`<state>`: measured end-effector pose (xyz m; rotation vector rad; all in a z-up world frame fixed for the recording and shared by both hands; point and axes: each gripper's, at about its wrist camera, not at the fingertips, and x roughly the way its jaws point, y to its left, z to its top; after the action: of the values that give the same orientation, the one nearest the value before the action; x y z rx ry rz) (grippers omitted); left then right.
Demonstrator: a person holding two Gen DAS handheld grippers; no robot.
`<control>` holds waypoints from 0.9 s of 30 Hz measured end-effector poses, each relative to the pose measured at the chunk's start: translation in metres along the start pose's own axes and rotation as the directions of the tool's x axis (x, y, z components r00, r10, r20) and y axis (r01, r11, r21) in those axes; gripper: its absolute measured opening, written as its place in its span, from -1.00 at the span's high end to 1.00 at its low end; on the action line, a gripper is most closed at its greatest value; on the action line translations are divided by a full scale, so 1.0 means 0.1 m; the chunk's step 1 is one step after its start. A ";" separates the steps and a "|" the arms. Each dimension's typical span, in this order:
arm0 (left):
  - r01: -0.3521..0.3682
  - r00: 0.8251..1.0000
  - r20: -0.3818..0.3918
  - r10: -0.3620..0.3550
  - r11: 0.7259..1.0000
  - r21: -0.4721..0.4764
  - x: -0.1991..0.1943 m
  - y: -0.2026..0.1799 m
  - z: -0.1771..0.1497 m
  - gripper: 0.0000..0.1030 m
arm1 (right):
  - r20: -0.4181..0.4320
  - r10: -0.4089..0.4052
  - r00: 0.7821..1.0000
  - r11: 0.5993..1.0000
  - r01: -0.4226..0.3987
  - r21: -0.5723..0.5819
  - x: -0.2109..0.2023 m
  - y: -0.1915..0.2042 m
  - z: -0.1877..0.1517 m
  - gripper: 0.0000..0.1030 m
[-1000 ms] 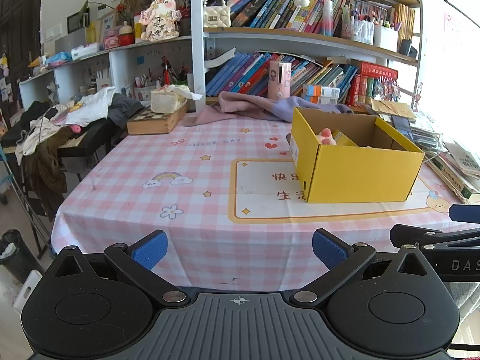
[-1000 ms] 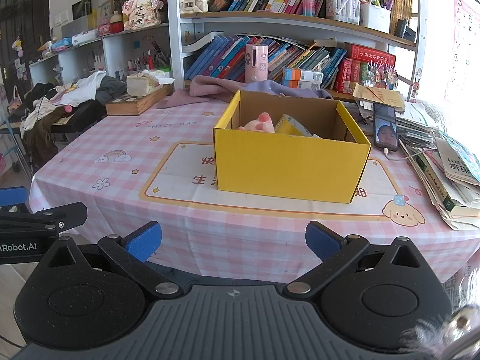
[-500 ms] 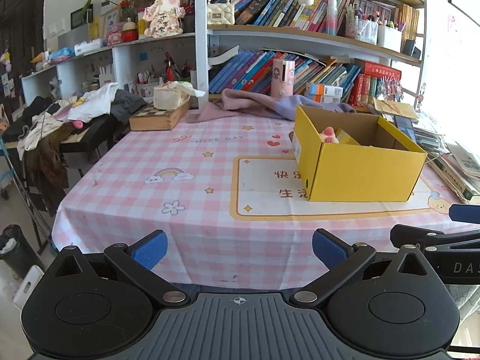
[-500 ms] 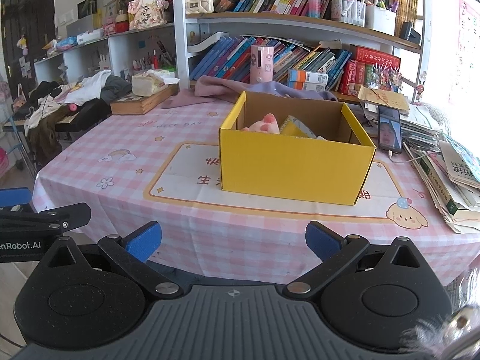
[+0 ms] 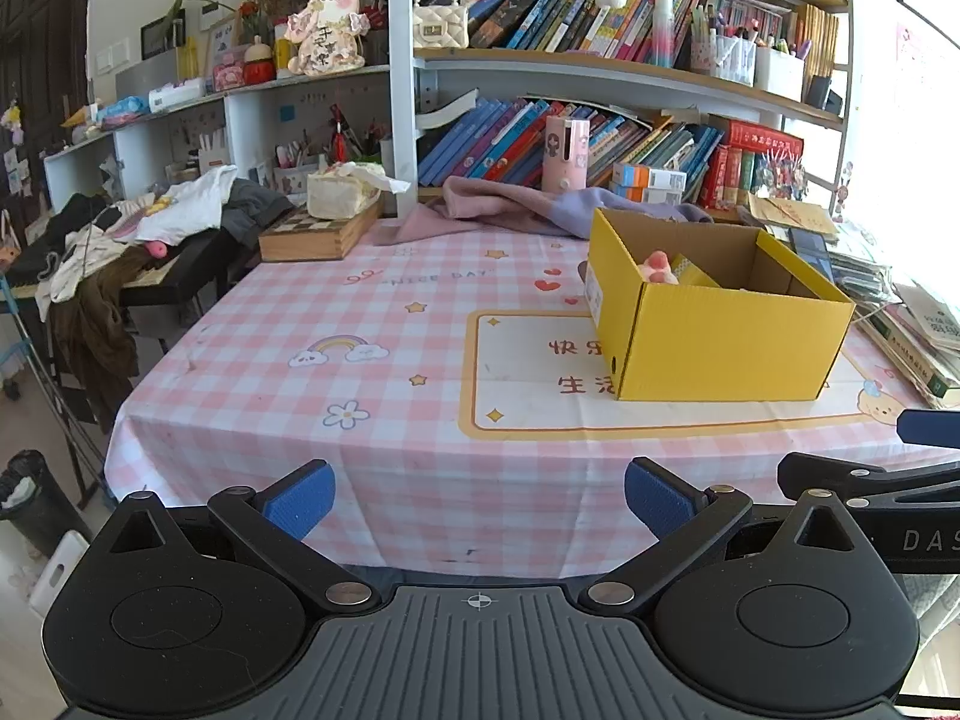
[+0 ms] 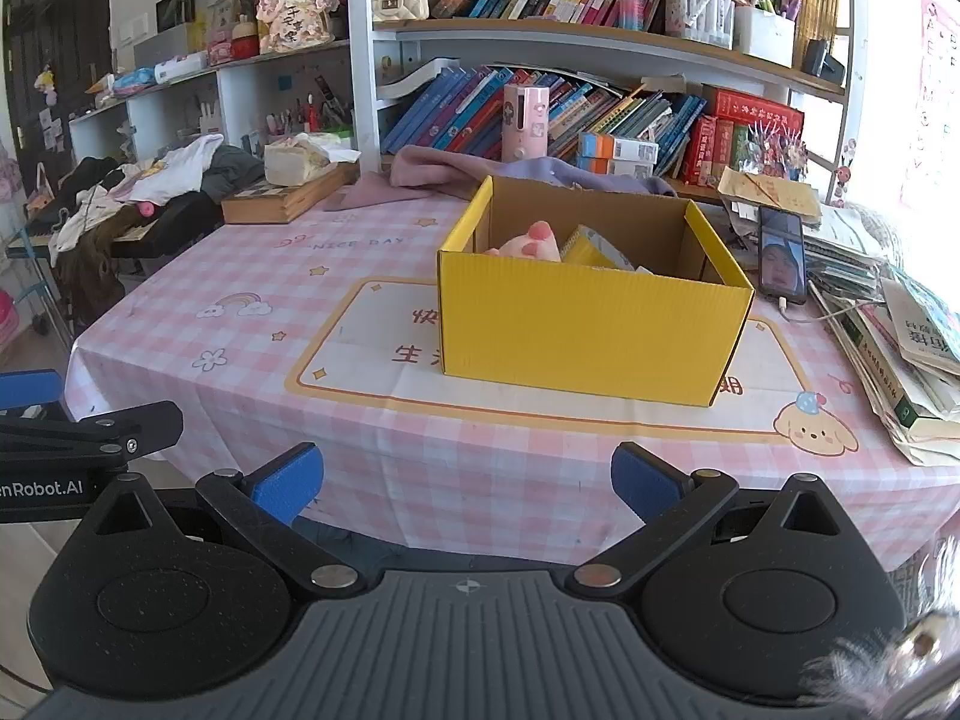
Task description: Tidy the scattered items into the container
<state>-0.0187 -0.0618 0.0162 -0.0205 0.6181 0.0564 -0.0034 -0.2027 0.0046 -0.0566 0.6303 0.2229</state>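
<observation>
Hanging back off the near table edge, the left gripper [image 5: 477, 495] is spread wide and empty — the yellow box [image 5: 729, 342] lies ahead and to its right on the checked tablecloth [image 5: 360, 324]. The right gripper [image 6: 465, 480], equally spread and empty, faces that box almost squarely, so it looks nearer. Its view shows more of the pink toy [image 6: 528, 245] inside — no loose items remain visible between grippers and box.

The yellow box [image 6: 591, 333] is matt corrugated cardboard. The checked tablecloth [image 6: 252, 354] looks smooth, faintly glossy. Blue finger pads [image 5: 300, 498] are textured rubber; gripper bodies, matt black plastic.
</observation>
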 end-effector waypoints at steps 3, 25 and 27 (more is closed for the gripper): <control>-0.001 1.000 0.002 0.001 1.000 0.000 0.00 0.00 0.00 -1.00 | 0.000 0.001 1.000 1.000 -0.001 0.001 0.00 0.00 -0.01 -1.00; -0.001 1.000 -0.003 0.001 1.000 0.018 -0.04 -0.06 -0.02 -1.00 | -0.004 0.004 1.000 1.000 -0.004 0.002 -0.04 -0.01 -0.01 -1.00; -0.002 1.000 -0.005 0.002 1.000 0.018 -0.04 -0.06 -0.02 -1.00 | -0.005 0.004 1.000 1.000 -0.004 0.002 -0.04 -0.02 -0.01 -1.00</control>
<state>-0.0228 -0.0682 0.0167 -0.0027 0.6232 0.0524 -0.0071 -0.2061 0.0060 -0.0535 0.6355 0.2262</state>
